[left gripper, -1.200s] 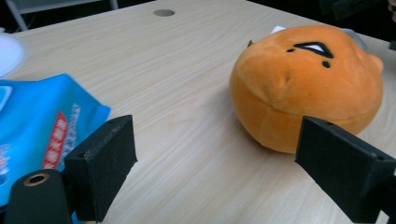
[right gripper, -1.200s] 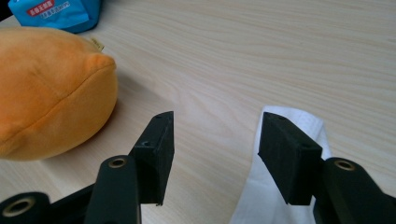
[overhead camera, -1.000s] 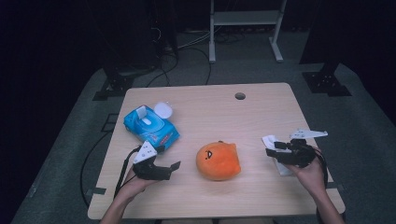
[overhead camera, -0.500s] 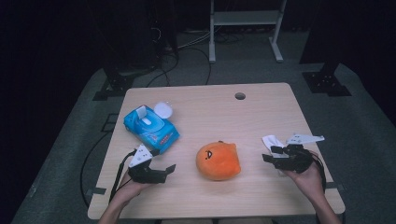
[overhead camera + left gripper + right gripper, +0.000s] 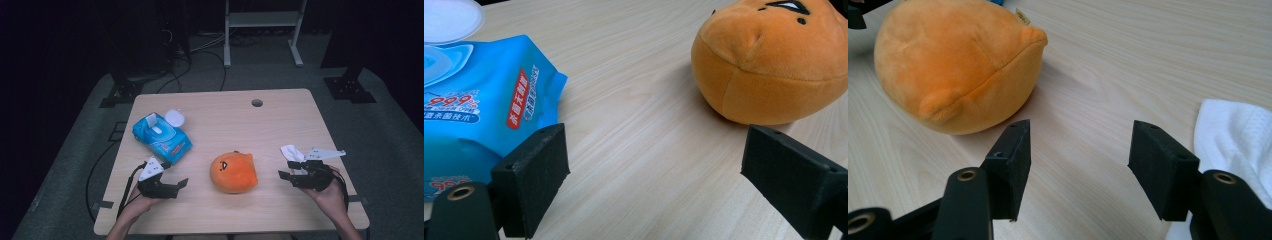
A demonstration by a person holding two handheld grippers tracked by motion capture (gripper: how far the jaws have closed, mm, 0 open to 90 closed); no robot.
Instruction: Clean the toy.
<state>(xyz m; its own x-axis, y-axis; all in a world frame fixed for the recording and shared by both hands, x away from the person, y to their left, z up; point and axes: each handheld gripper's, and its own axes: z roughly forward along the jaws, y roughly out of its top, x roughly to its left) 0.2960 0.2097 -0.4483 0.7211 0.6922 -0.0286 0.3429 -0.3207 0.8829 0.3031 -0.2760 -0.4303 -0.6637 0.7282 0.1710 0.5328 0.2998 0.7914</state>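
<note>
The orange plush toy (image 5: 233,172) sits at the lower middle of the high view, on the tabletop (image 5: 225,120), between the two tools and touching neither. At the lower left of that frame, the left tool (image 5: 176,187) rests low over the wood with its jaws spread wide and nothing between them; in the left gripper view the toy (image 5: 774,65) fills the upper right and a blue pack of wipes (image 5: 479,110) the left. At the lower right of the high view, the right tool (image 5: 287,176) is likewise parted and holds nothing. A white cloth (image 5: 292,152) lies just beside it, possibly touching its far jaw; the right gripper view (image 5: 1238,140) does not settle that. The pack of wipes (image 5: 161,137) lies toward the left of the high view, its lid flipped open.
</note>
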